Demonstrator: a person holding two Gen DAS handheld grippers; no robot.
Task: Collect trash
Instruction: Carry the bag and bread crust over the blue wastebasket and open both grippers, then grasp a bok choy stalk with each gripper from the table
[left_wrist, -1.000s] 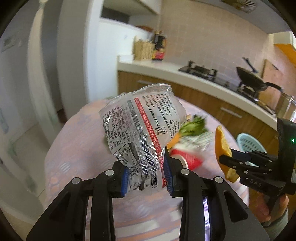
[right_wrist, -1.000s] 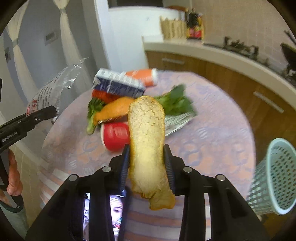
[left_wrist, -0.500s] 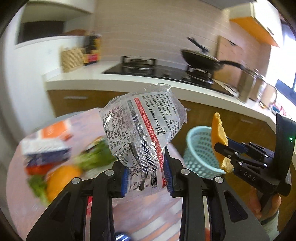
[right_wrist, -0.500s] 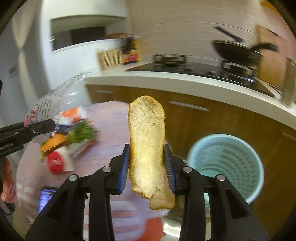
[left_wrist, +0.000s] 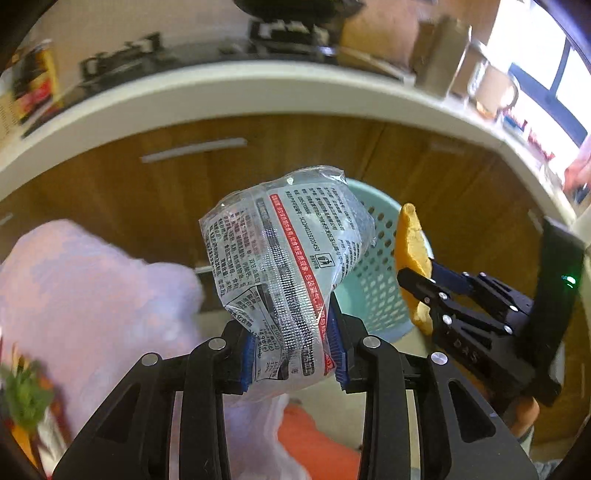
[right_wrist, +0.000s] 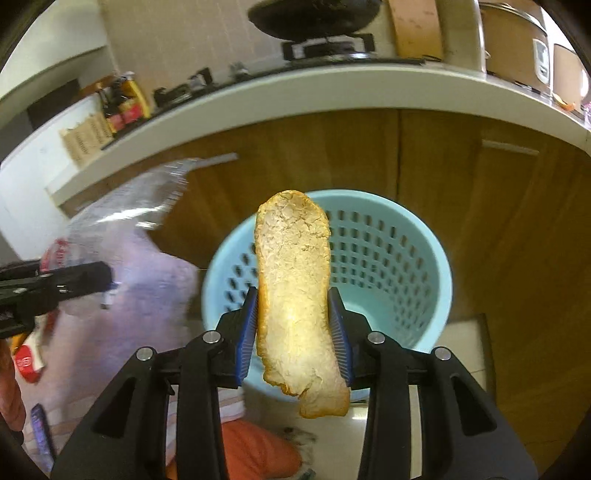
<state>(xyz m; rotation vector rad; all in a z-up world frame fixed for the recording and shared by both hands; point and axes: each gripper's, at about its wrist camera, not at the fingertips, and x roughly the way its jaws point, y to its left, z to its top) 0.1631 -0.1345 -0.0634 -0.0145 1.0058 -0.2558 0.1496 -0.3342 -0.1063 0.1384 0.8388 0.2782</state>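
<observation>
orange peel is clamped in the right gripper, blue pads pressing both long edges at its lower half. long axis runs near vertical in the right wrist view, rounded tip pointing up and away from the camera, ragged end hanging down below the pads, pale pith side facing the camera. it sits in front of and above the open mouth of the light blue perforated basket. plastic wrapper is pinched in the left gripper, pads closed on its crumpled lower end, the rest ballooning upward and leaning slightly right, printed text and a red stripe running along its length. in the left wrist view the wrapper overlaps the basket's left rim, with the peel just to its right, edge-on and upright. basket stands on the floor against the wooden cabinet fronts, white countertop above. table with a purple patterned cloth is to the left, blurred. something orange on the floor below both grippers, can't tell what it is.
</observation>
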